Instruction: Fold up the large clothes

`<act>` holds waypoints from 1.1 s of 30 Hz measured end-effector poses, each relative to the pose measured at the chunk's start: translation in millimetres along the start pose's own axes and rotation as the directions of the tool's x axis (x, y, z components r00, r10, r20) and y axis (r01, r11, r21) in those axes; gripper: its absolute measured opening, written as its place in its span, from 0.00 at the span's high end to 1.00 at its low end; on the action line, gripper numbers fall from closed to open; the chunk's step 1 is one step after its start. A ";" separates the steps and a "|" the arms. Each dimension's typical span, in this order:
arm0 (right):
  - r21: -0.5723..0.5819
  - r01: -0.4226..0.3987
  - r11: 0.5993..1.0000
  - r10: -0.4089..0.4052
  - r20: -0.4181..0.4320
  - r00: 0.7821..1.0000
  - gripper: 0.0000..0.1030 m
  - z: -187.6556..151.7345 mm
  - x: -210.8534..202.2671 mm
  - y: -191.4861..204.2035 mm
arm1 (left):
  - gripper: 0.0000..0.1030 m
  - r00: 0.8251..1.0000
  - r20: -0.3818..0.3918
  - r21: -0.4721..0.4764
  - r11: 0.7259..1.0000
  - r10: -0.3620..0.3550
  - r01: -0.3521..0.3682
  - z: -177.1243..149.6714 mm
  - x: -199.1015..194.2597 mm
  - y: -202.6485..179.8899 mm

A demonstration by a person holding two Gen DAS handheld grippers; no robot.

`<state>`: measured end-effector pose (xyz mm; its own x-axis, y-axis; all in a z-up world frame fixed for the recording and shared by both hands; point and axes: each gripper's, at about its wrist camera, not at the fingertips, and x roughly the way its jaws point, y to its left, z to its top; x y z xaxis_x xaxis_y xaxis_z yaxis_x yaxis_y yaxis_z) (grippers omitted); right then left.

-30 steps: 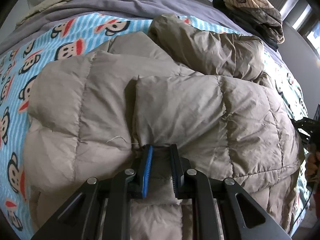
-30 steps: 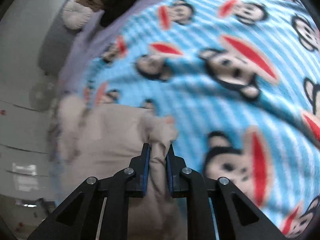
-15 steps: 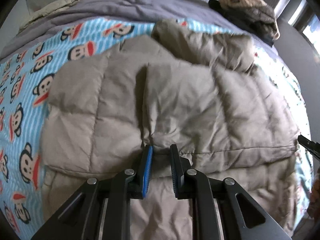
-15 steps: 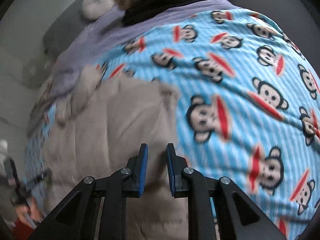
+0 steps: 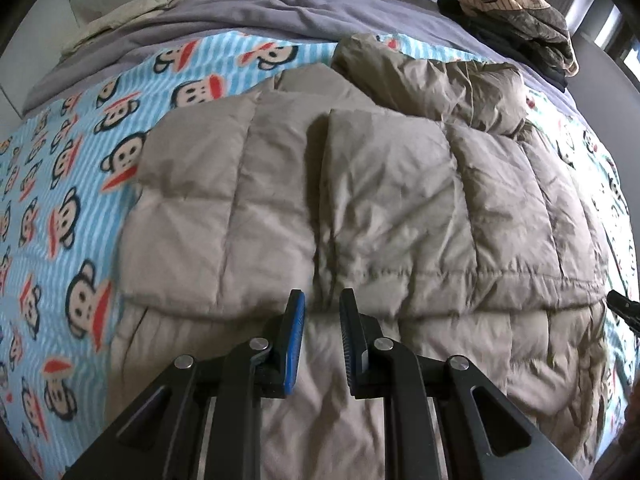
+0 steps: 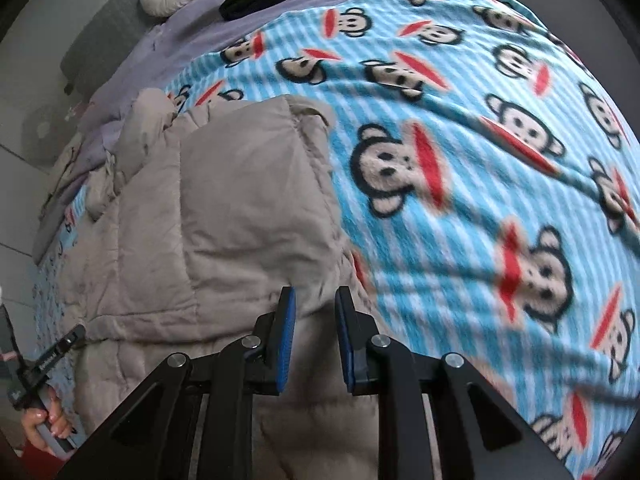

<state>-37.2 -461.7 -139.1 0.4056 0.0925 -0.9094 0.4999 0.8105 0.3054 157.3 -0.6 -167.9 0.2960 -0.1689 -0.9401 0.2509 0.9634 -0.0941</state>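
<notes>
A puffy beige quilted jacket (image 5: 380, 208) is lying on the bed, spread over a blue monkey-print blanket (image 5: 80, 184), with a grey duvet (image 5: 260, 4) beyond it and a pile of folded clothes (image 5: 516, 4) at the far corner. Both side panels are lying folded in over the middle, meeting along a dark seam line, and a bunched sleeve or hood is sitting crumpled at the far end.

The left gripper (image 5: 322, 332) is hovering over the near part of the jacket, its fingers (image 5: 294, 332) standing a little apart with nothing between them. The right gripper (image 6: 314, 332) is hanging over the jacket's edge where it meets the blanket; its jaws are opening, and no cloth is caught between them. In the right wrist view a hand (image 6: 44, 428) is showing at the lower left, gripping the other tool's handle.

The jacket is looking light but bulky, probably down-filled: soft, springy, and likely to puff back up after pressing. The shell is looking smooth and may be slipping out of a shallow pinch. A sound hold would probably be taking a deep bite at a stitched seam or the hem, where the filling is thin, one gripper at each near corner. Lifting both corners together should be carrying the near half over toward the far end; a one-sided pull is likely dragging the whole bundle across the blanket.
</notes>
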 end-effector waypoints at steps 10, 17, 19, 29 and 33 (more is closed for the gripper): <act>-0.013 -0.028 1.000 0.027 -0.049 0.998 0.78 -30.7 -4.7 5.9 | 0.81 0.999 -0.041 0.006 1.000 0.025 -0.025 -28.9 -6.4 -10.5; -0.031 -0.051 0.998 0.049 -0.056 0.997 0.78 -34.6 -8.8 8.6 | 0.00 0.998 0.011 -0.032 0.998 0.055 -0.055 -41.2 -23.2 -13.4; -0.033 -0.058 0.998 0.056 -0.057 0.997 0.78 -35.8 -11.2 8.4 | 0.00 0.998 0.011 -0.019 0.998 0.059 -0.058 -43.0 -27.4 -17.0; -0.063 -0.076 0.995 0.074 -0.034 0.997 0.41 -45.6 -28.2 12.7 | 0.00 0.995 -0.014 -0.035 0.994 0.102 -0.103 -52.7 -40.5 -23.3; -0.059 -0.102 0.993 0.101 -0.018 0.995 0.20 -47.8 -35.0 11.0 | 0.00 0.991 -0.020 -0.045 0.990 0.130 -0.131 -58.5 -44.4 -25.1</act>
<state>-82.5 -428.4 -117.4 0.4404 0.1839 -0.8788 0.4104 0.8293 0.3792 83.9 -5.2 -143.0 0.3073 -0.0382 -0.9509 0.1679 0.9857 0.0146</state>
